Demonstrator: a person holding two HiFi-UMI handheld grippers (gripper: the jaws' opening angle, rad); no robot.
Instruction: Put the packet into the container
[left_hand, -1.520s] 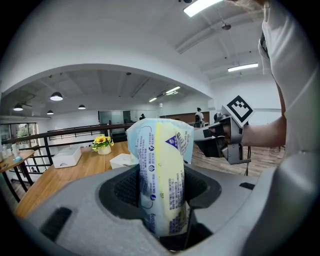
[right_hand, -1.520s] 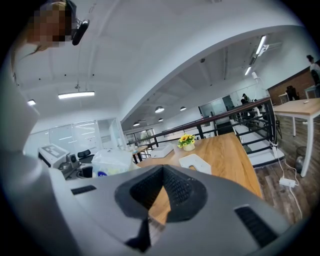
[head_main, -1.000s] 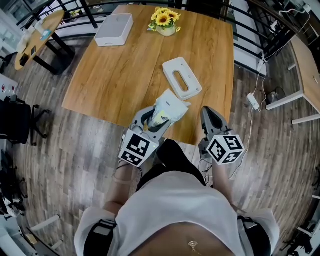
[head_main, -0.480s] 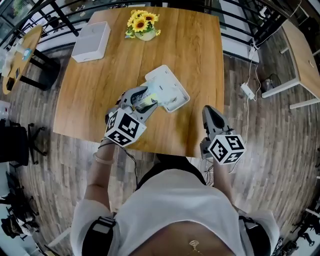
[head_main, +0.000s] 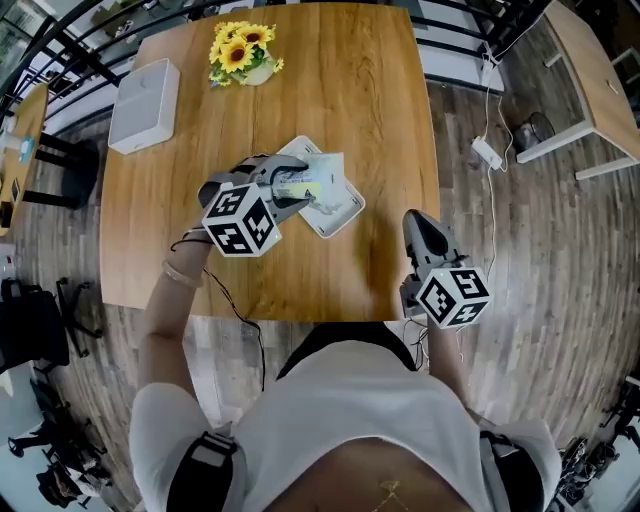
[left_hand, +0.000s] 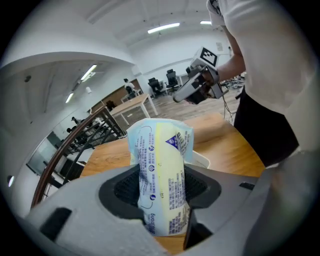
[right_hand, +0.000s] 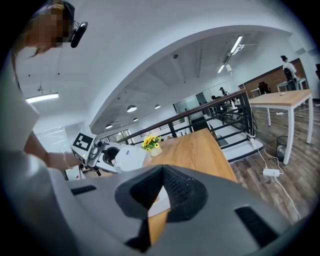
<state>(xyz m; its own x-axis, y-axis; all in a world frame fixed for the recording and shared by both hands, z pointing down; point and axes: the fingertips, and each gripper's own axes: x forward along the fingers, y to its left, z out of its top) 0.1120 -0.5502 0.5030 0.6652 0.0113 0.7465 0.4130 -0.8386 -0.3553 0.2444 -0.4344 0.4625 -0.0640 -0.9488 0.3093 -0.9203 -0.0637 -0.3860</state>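
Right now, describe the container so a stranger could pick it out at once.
On the wooden table, look near the middle, where the left gripper holds the packet. The container is the white rounded-corner tray beneath that packet, skewed to the table's edges; the other white box sits at the far left corner by the sunflowers.

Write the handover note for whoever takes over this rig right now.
Left hand-held gripper: shut on the packet, held over the white container on the table.
Right hand-held gripper: shut, empty, by the table's near right corner.
Done: packet gripped and brought to the container.
Left: lower the packet in, open the jaws, pull the gripper away.
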